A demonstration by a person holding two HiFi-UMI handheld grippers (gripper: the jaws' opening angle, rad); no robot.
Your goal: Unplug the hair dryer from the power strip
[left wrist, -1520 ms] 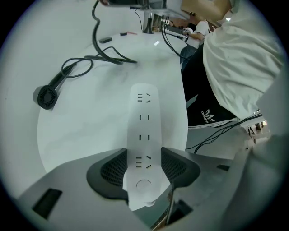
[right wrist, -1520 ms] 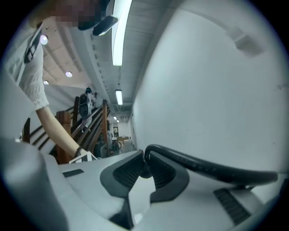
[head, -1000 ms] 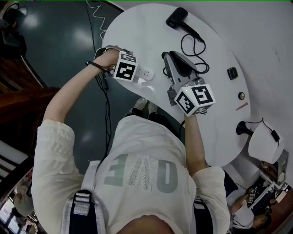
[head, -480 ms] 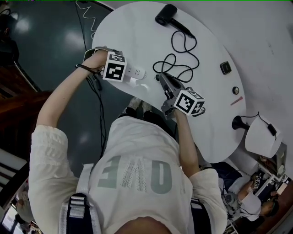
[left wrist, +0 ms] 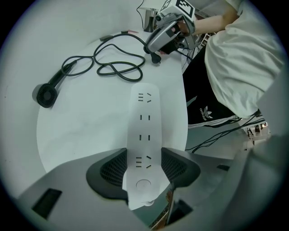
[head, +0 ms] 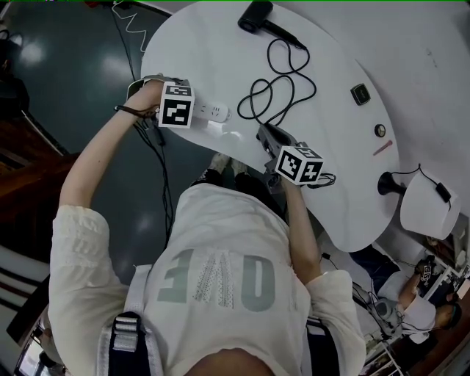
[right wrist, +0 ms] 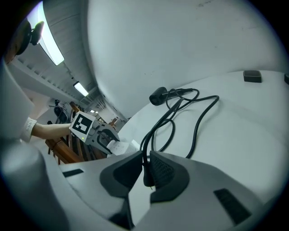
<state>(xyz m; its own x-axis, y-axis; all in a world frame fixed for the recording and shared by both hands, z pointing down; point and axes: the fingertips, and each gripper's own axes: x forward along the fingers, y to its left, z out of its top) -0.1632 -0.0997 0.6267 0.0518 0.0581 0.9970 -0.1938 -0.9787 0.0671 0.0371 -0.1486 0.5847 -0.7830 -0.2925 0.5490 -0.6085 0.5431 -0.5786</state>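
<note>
Already out of the strip (left wrist: 144, 117), the plug (right wrist: 147, 176) sits pinched in the right gripper (right wrist: 145, 169), whose jaws have just been closing on it. The left gripper (left wrist: 143, 169) clamps the strip's end. Pulling further could tighten the looped cord (right wrist: 196, 122) and drag the dryer (head: 255, 15) off the table (head: 213, 51)

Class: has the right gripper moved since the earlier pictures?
Yes. The right gripper, jaws just closing on the plug, came down toward the near edge of the table.

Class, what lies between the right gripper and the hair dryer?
The black cord, looped from the hair dryer into the right gripper, whose jaws just closed further on it; right gripper view.
</note>
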